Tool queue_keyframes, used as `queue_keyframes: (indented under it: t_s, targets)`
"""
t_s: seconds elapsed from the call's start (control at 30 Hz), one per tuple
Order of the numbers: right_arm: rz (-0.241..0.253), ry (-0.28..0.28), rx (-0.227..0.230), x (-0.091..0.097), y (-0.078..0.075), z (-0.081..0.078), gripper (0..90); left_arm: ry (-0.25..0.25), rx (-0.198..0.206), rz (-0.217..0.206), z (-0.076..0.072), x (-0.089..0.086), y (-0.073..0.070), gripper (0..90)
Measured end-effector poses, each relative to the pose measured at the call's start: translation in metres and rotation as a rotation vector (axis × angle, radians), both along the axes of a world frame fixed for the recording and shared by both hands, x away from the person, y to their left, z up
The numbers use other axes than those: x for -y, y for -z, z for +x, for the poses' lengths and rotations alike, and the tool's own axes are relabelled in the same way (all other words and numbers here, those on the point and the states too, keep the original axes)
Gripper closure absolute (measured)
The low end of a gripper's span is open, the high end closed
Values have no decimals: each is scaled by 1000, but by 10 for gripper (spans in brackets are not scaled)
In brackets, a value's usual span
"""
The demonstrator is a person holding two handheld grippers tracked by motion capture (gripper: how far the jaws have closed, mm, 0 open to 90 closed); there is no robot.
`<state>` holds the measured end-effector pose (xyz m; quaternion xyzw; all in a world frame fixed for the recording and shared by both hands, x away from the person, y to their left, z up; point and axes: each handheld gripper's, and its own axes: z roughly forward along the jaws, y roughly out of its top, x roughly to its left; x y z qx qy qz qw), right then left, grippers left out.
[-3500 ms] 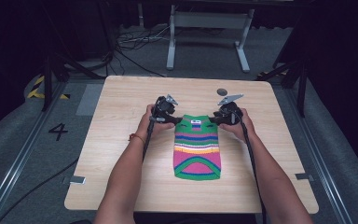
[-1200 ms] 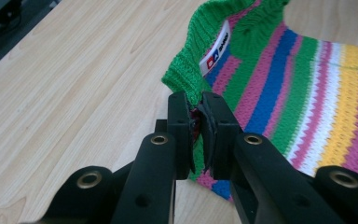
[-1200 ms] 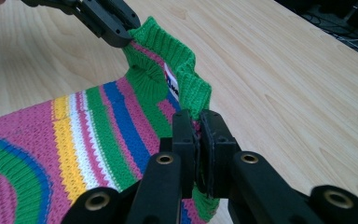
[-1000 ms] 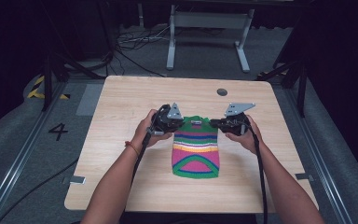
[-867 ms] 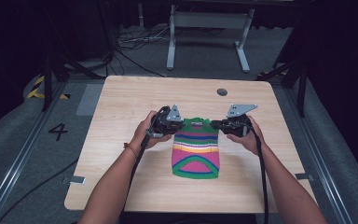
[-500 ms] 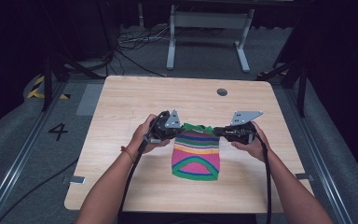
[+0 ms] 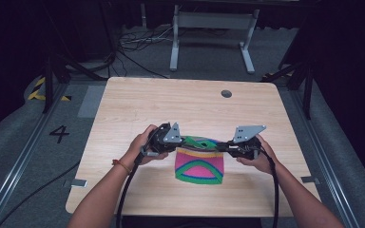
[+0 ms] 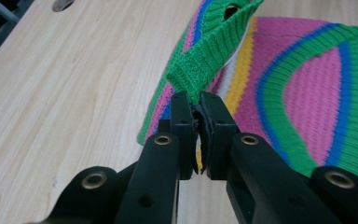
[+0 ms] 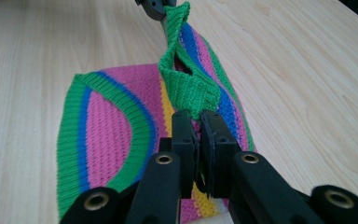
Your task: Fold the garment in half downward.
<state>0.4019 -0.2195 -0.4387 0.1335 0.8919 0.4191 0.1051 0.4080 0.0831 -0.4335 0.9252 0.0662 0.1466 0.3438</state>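
Observation:
A small striped knitted garment (image 7: 199, 164) in green, pink, blue and yellow lies on the wooden table (image 7: 185, 104), its far edge lifted and folding toward the person. My left gripper (image 7: 179, 141) is shut on the garment's green ribbed edge (image 8: 200, 70) at its left corner. My right gripper (image 7: 222, 146) is shut on the same green edge (image 9: 189, 88) at the right corner. The lifted edge hangs twisted between the two grippers. In the right gripper view the left gripper (image 9: 156, 8) shows at the far end of the garment (image 9: 107, 126).
A round hole (image 7: 226, 93) sits near the table's far right edge. Metal frame legs (image 7: 209, 28) and cables lie on the floor beyond the table. A floor marking "4" (image 7: 59, 134) is at the left.
Both grippers have pulled the garment's far edge up and toward the person, folding the top over the lower part. The visible flat garment is shorter now.

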Motion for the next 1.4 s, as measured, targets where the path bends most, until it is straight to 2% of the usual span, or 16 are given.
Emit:
queue_keyframes:
  t_s: [0.2,0.27,0.47,0.73,0.83,1.03,1.13,1.23,1.33,1.4]
  targets:
    - [-27,-37,-4,-1,2,-15,851,45,0,33,-19,2,3,846]
    - [-32,-51,-8,-1,3,-21,851,59,-9,30,-24,2,4,846]
    - [-64,-89,-10,0,11,-33,850,93,-31,74,-38,6,15,845]
    - [-102,-130,-48,0,28,-46,839,121,-61,108,-46,7,27,841]
    - [-135,-144,-45,-1,33,-51,838,132,-75,120,-49,8,32,837]
    - [-162,-156,-53,-1,37,-59,847,153,-95,147,-55,9,42,788]
    - [-170,-153,-52,-1,39,-60,836,152,-108,139,-54,8,43,753]
    - [-174,-141,-61,-1,42,-60,832,160,-163,123,-53,6,45,652]
    - [-178,-130,-65,-2,46,-60,831,162,-163,117,-53,4,46,619]
    - [-187,-111,-59,-1,48,-58,829,141,-170,92,-51,3,48,628]
